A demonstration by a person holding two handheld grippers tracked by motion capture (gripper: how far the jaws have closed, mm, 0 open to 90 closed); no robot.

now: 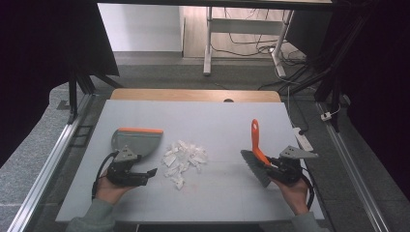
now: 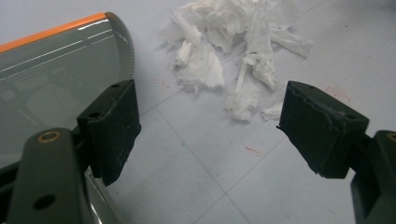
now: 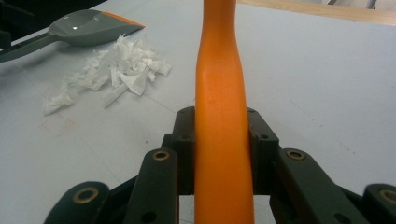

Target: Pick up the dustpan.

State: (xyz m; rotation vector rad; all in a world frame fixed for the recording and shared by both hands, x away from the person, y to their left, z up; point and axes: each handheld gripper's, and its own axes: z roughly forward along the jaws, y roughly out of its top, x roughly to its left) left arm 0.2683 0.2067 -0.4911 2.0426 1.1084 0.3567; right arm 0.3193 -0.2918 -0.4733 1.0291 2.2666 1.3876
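Two grippers flank a pile of paper scraps (image 1: 183,162) on the bench (image 1: 217,121).
Right gripper (image 1: 273,166) pinches the brush (image 1: 256,154) by its orange handle; left gripper (image 1: 145,175) gapes beside the dustpan (image 1: 136,140).

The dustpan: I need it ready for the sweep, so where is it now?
In the high view the dustpan lies on the table's left side, just left of the paper scraps, with the open left gripper beside its near end.
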